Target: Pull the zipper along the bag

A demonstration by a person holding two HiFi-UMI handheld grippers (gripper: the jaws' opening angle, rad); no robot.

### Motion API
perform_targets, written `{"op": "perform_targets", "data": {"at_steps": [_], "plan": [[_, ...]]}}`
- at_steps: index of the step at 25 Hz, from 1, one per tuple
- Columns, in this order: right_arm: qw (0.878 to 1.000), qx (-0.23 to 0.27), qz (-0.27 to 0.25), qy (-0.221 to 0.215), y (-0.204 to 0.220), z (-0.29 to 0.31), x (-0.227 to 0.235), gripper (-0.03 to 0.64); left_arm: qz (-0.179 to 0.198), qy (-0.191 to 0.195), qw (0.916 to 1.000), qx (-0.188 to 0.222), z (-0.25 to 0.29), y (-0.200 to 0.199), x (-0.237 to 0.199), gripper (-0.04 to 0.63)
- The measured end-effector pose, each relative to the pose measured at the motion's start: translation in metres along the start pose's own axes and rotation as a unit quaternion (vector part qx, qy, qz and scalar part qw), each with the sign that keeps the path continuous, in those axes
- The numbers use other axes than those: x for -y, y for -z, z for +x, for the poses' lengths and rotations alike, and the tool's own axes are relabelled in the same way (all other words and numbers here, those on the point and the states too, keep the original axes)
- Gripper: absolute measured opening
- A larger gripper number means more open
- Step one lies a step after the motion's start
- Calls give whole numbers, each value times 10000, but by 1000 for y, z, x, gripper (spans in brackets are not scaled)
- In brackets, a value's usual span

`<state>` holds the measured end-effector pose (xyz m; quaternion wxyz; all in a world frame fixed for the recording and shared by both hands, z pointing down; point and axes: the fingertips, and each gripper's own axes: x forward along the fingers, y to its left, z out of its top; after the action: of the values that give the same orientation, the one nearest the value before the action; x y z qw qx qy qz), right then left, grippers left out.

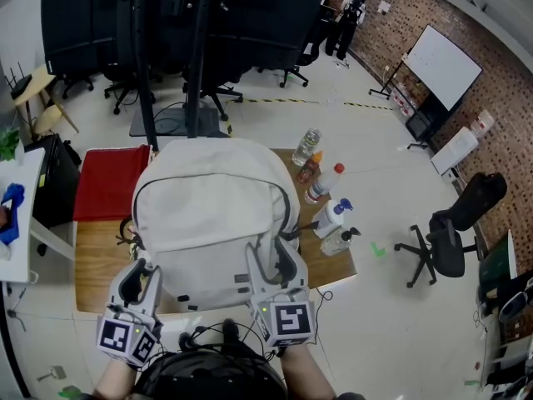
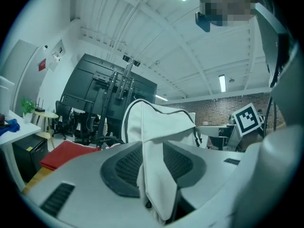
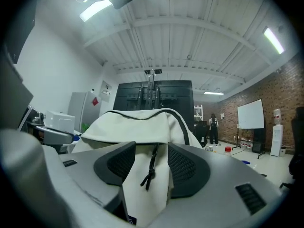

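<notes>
Between my left fingers stands a fold of the pale bag, its cloth rising upright through the gap. The pads sit slightly off it on either side, so my left gripper is parted and not pinching. Between my right fingers the gap is wider. The bag's near edge lies loose in it, and the black zipper pull cord hangs down the middle of the cloth, touching neither pad. My right gripper is spread wide and clamps nothing.

From above, both grippers sit at the bag's near edge, the left at its near left corner and the right towards its near right side. The bag lies flat on a wooden table and covers most of it. A dark zipper line curves round its upper panel. A red cloth lies on the table's far left, right beside the bag. Several bottles stand clustered by the bag's right side. Farther off on the floor are an office chair and a whiteboard near a brick wall.
</notes>
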<state>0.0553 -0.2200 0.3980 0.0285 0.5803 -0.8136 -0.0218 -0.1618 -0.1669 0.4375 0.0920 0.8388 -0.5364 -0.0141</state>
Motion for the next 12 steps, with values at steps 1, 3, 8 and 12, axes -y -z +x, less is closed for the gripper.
{"op": "perform_targets", "data": {"at_steps": [1, 3, 8, 12], "plan": [[10000, 86, 8, 11, -3, -2, 0, 235, 3, -31, 10000, 91, -2, -6, -1, 175], [9996, 279, -31, -26, -10, -4, -2, 198, 27, -99, 9994, 318, -6, -19, -4, 173], [9984, 513, -165, -169, -25, -8, -16, 138, 255, -208, 9965, 766, -8, -49, -1, 88], [9982, 452, -175, -356, -24, -7, -37, 52, 119, -167, 9954, 936, -5, -60, 3, 35]]}}
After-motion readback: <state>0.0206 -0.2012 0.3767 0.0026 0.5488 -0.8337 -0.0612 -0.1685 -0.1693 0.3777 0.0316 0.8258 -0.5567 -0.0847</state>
